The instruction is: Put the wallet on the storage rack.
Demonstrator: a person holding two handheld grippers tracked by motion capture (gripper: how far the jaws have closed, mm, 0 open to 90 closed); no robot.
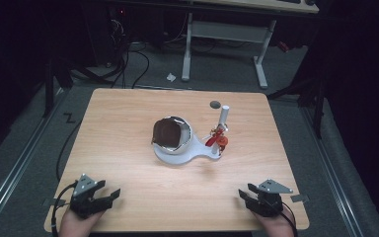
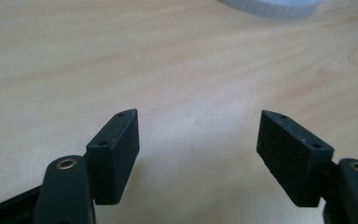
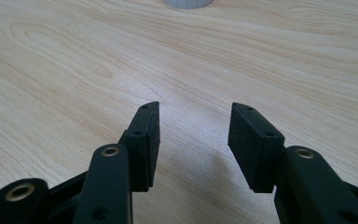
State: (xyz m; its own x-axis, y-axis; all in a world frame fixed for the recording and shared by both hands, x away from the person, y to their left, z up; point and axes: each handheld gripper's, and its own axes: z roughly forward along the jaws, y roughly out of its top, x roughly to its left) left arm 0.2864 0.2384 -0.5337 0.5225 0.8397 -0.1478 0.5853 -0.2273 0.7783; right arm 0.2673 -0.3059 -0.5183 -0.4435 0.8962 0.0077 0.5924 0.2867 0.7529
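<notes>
I hold both claws low at the near edge of the wooden table (image 1: 128,128), well short of the white stand (image 1: 185,154) at its centre. My left gripper (image 1: 109,195) sits at the near-left corner, angled toward the stand, its jaws set wide apart over bare wood with nothing between them; in the left gripper view (image 2: 198,140) a sliver of the stand's white base (image 2: 270,5) crosses the top edge. My right gripper (image 1: 245,194) rests at the near-right corner, jaws also parted and empty, as the right gripper view (image 3: 193,135) confirms.

On the stand's round end sits a shiny bowl-like shell with a dark brown inside (image 1: 171,132), tilted toward me. On the narrow end rises a white post (image 1: 223,116), with small red and orange pieces (image 1: 217,138) at its foot.

The risk, as I judge it, lies in the approach: the shell looks smooth and rounded, so a grip taken off-centre could slip or tip it from the base. A careless reach from the right could also knock the slender post or scatter the small pieces beside it.
</notes>
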